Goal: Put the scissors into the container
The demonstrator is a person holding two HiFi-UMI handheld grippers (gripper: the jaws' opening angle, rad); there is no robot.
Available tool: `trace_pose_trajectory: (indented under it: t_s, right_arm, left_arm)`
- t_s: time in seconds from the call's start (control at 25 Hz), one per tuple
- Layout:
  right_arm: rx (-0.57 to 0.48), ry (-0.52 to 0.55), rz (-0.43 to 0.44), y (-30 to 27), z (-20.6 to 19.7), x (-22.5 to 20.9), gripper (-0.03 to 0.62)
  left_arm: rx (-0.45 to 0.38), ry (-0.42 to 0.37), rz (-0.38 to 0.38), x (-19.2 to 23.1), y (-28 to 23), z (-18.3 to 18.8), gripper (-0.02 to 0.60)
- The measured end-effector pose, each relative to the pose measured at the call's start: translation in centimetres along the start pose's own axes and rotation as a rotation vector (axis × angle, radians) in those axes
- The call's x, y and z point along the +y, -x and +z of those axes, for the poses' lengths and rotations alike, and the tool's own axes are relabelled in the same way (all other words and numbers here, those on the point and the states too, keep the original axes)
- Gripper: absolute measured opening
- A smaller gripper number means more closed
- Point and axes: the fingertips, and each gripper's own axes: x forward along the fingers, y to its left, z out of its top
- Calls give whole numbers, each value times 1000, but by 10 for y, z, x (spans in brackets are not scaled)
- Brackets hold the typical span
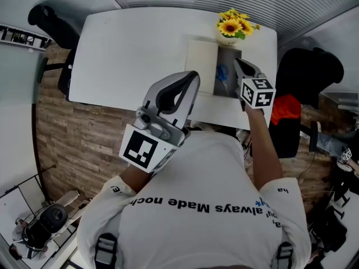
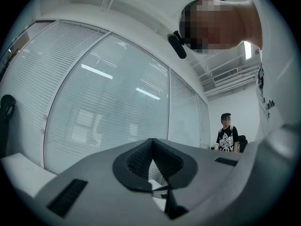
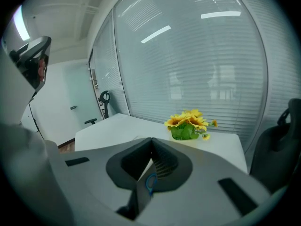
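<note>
The scissors (image 1: pixel 222 75), blue-handled, lie inside the grey open container (image 1: pixel 229 52) at the far right of the white table (image 1: pixel 134 49). My right gripper (image 1: pixel 237 62) hovers over the container's right side, jaws shut with nothing between them. In the right gripper view the jaws meet at the tip (image 3: pixel 151 141), and a blue handle loop of the scissors (image 3: pixel 150 183) shows through the gap below. My left gripper (image 1: pixel 193 75) is held high near my chest and shut (image 2: pixel 151 141), pointing at a glass wall.
A flat white panel (image 1: pixel 201 66) lies against the container's left side. A pot of sunflowers (image 1: pixel 233 26) stands just behind it. Black chairs flank the table, the right one (image 1: pixel 305 72) with a red item (image 1: pixel 285 108). A person (image 2: pixel 228 134) stands far off.
</note>
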Motion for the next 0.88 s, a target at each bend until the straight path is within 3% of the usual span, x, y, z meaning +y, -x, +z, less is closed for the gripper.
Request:
trace_pose_trajectory:
  t_s: [0.88]
  right_arm:
    - [-196,155,18,69,71,35,6]
  left_arm:
    - [21,7,-11,0,-3,-9,18]
